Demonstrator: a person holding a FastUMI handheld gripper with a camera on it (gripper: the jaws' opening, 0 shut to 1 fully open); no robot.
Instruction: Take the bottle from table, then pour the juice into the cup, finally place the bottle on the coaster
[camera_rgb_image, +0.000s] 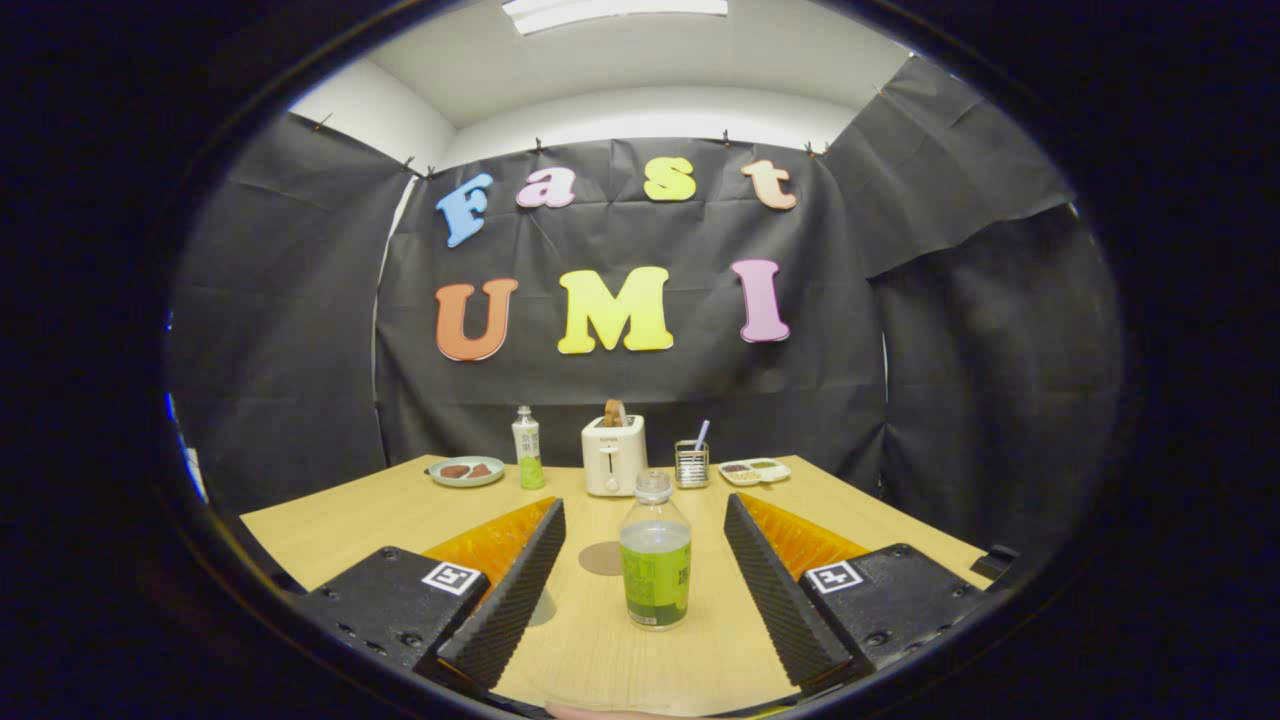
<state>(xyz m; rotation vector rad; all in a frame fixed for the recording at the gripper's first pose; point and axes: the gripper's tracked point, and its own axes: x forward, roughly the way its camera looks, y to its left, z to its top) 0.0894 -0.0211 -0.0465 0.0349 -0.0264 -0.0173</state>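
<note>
I see the gripper with its fingers wide apart, touching nothing. From left: the cup partly hidden behind the left finger, the round coaster, then the upright bottle between the fingers.

Gripper level, 2 fingers spread wide apart, gripping nothing
</note>
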